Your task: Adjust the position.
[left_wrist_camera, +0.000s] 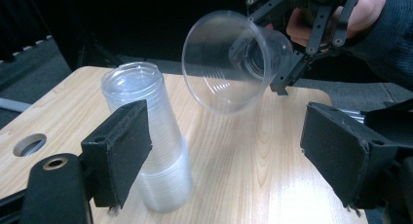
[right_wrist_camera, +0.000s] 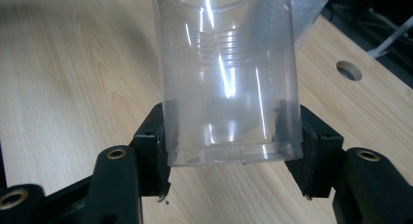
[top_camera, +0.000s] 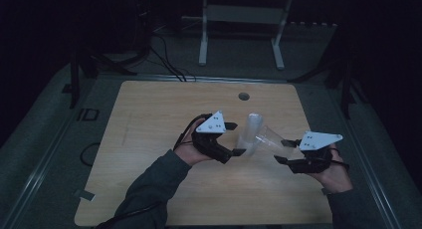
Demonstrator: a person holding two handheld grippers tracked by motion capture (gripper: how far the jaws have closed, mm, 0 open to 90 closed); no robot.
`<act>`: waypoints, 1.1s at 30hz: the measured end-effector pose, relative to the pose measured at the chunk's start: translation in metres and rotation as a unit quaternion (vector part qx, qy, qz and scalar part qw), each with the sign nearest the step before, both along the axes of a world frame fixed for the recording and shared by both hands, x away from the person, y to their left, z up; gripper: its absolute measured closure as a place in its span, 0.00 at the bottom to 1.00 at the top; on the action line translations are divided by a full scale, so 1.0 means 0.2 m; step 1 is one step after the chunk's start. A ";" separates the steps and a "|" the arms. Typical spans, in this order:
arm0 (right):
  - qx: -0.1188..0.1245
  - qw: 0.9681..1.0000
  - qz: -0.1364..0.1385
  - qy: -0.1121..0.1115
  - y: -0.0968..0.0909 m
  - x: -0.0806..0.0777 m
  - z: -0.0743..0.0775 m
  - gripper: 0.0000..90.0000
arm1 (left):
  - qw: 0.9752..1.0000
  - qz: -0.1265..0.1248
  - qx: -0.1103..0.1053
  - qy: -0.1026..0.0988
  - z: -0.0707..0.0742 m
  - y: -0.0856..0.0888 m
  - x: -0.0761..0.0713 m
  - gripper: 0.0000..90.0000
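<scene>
a: the high view is very dim. only the table [top_camera: 149,139] catches some light; the room around it sinks into near black, and the picture is grainy and soft.

b: both gripper views are brighter. light seems to fall from above: white streaks of glare run down the cup [right_wrist_camera: 229,78], and the stack [left_wrist_camera: 146,136] glints along its rim.

a: shadows?

b: faint and soft on the wood. the near jaws in the right gripper view are a little blurred, and the far edges go dark.
</scene>
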State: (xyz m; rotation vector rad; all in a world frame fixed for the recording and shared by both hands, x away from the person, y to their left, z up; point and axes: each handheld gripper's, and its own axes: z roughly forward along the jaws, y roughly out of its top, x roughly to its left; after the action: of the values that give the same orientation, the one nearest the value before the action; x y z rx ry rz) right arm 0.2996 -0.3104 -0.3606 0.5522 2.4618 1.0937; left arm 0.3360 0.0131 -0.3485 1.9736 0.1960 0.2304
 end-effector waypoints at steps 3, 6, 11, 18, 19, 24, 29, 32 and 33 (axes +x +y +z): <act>0.017 1.000 -0.007 -0.008 -0.01 -0.01 -0.01 0.46 | 1.000 0.000 0.001 0.002 0.00 0.00 0.00 0.21; 0.051 0.999 -0.016 -0.011 -0.03 -0.02 -0.03 0.46 | 1.000 0.000 -0.002 0.005 -0.01 0.00 0.00 0.21; 0.076 0.997 -0.019 -0.014 -0.02 -0.02 -0.05 0.47 | 1.000 -0.002 -0.002 0.007 -0.01 -0.01 0.00 0.21; 0.122 0.992 -0.024 -0.025 0.01 -0.02 -0.07 0.47 | 1.000 -0.002 -0.004 0.009 -0.02 -0.02 0.00 0.21; 0.129 0.991 -0.024 -0.026 0.01 -0.02 -0.07 0.47 | 1.000 -0.001 -0.004 0.009 -0.02 -0.02 0.00 0.21; 0.153 0.987 -0.027 -0.033 0.03 -0.02 -0.08 0.47 | 1.000 0.003 0.000 0.013 -0.03 -0.03 0.00 0.21; 0.178 0.983 -0.035 -0.035 0.04 -0.02 -0.09 0.47 | 1.000 0.011 -0.003 0.017 -0.04 -0.04 0.01 0.22; 0.207 0.976 -0.048 -0.039 0.04 -0.02 -0.10 0.47 | 1.000 0.024 -0.003 0.016 -0.04 -0.05 0.01 0.22; 0.212 0.975 -0.050 -0.041 0.05 -0.03 -0.10 0.47 | 1.000 0.025 -0.004 0.016 -0.03 -0.06 0.01 0.22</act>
State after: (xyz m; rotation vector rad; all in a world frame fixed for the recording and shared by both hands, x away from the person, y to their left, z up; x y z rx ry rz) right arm 0.2945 -0.3013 -0.3816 0.7295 2.1087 1.5760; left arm 0.3379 0.0017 -0.3555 1.9664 0.2677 0.2296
